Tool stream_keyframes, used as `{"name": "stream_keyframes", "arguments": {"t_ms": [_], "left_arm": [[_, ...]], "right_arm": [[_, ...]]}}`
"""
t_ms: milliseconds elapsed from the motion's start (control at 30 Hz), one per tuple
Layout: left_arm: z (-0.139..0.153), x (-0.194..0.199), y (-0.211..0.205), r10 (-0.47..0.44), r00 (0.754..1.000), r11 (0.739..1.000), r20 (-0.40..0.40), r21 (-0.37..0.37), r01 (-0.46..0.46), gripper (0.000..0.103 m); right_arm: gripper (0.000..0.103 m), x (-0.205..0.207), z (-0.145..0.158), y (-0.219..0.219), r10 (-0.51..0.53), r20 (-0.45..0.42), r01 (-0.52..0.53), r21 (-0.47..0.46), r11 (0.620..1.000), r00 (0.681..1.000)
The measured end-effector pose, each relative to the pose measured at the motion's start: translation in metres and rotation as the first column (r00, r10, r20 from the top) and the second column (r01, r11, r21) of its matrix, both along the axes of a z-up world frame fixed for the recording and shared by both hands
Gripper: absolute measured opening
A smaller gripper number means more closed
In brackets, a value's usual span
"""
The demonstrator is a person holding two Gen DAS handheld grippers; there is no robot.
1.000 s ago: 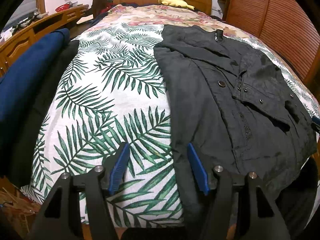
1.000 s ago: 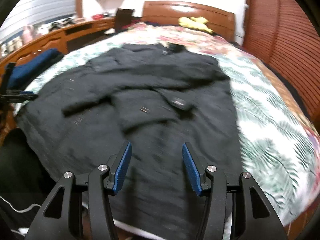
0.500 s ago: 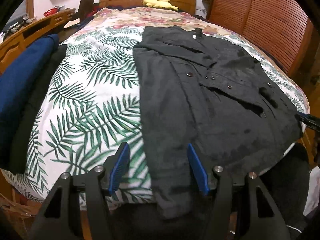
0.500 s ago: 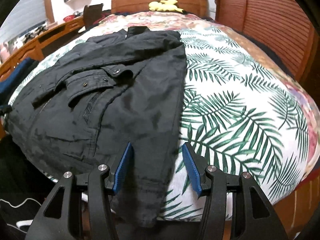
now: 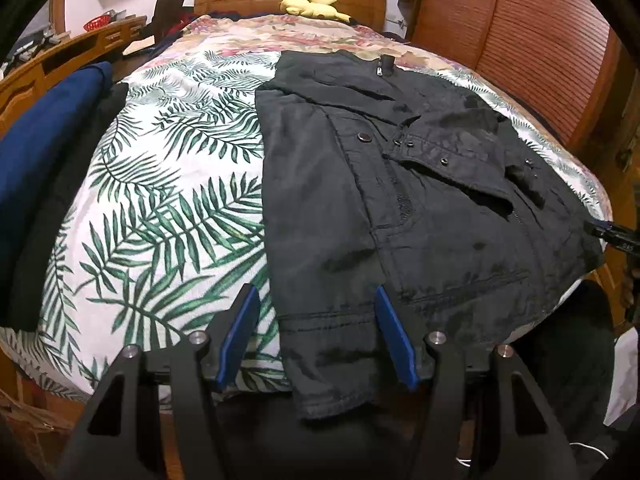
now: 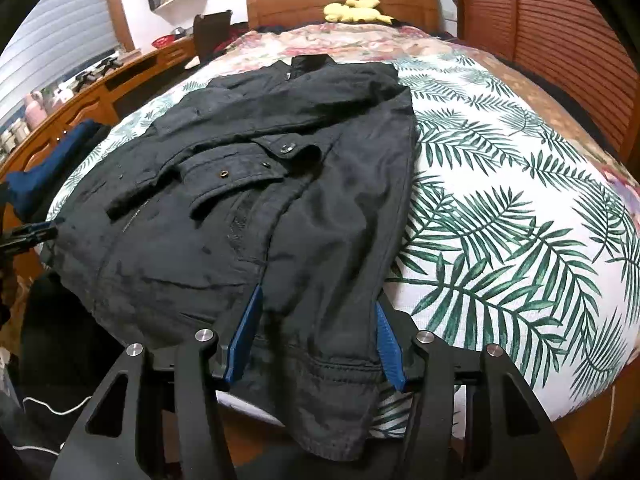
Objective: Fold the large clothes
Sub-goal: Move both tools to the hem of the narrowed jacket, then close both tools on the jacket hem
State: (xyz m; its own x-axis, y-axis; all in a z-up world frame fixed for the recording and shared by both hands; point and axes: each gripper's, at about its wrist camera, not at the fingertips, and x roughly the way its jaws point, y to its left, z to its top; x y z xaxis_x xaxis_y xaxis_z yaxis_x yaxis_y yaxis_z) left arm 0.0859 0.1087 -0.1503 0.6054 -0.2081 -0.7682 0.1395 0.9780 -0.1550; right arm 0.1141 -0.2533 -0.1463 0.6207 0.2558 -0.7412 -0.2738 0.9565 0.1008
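left wrist: black jacket on bed

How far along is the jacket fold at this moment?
Early. Done: black jacket lies spread on the bed, one sleeve laid across its front. In hand: nothing; left gripper and right gripper are open over the hem corners. Left: folding the body.

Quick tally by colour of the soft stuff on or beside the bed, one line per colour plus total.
Black: 1, the jacket spread on the leaf-print bedspread.
Navy blue: 1, the folded garment at the bed's left edge.
Dark, colour unclear: 1, the cloth lying against the navy one.
Yellow: 1, the plush toy by the headboard.
Total: 4
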Motion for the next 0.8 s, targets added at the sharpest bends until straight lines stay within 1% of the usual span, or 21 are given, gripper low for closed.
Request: {"name": "stream_keyframes", "arguments": {"t_ms": [200,367,433,500,600,667,700,767,800], "left_arm": [[-0.001,-0.009,-0.003,-0.027,1.000,1.000,0.003,-0.010,0.027,0.056],[-0.001,-0.010,-0.004,-0.023,1.000,0.999,0.007,-0.024,0.024,0.055],[0.000,-0.011,-0.002,-0.019,1.000,0.999,0.013,-0.041,0.020,0.050],[0.002,-0.013,0.000,-0.012,0.999,0.999,0.032,-0.042,0.014,0.040],[0.005,-0.015,0.003,-0.004,0.999,0.999,0.046,-0.054,0.006,0.031],[0.008,-0.017,0.004,-0.001,0.998,0.998,0.061,-0.060,0.004,0.027],[0.010,-0.018,0.004,-0.002,0.998,0.998,0.068,-0.064,0.007,0.026],[0.012,-0.018,0.002,-0.005,0.997,0.998,0.075,-0.061,0.010,0.026],[0.013,-0.018,0.000,-0.007,0.997,0.998,0.076,-0.057,0.012,0.026]], "right_arm": [[0.055,0.000,-0.012,-0.008,-0.029,-0.029,0.028,-0.041,0.999,0.999],[0.055,-0.004,-0.014,-0.012,-0.043,-0.037,0.042,-0.037,0.998,0.998],[0.055,-0.003,-0.017,-0.012,-0.043,-0.046,0.041,-0.037,0.998,0.998],[0.056,-0.002,-0.017,-0.009,-0.028,-0.061,0.025,-0.047,0.999,0.998],[0.056,-0.002,-0.016,-0.004,-0.009,-0.067,0.005,-0.060,0.998,0.998],[0.053,-0.002,-0.016,-0.003,-0.002,-0.066,-0.002,-0.065,0.998,0.998],[0.052,-0.002,-0.015,-0.003,0.001,-0.063,-0.005,-0.066,0.998,0.998],[0.043,-0.002,-0.012,-0.002,0.001,-0.050,-0.004,-0.065,0.998,0.999],[0.041,-0.003,-0.011,-0.002,-0.002,-0.040,0.000,-0.060,0.998,0.999]]}}
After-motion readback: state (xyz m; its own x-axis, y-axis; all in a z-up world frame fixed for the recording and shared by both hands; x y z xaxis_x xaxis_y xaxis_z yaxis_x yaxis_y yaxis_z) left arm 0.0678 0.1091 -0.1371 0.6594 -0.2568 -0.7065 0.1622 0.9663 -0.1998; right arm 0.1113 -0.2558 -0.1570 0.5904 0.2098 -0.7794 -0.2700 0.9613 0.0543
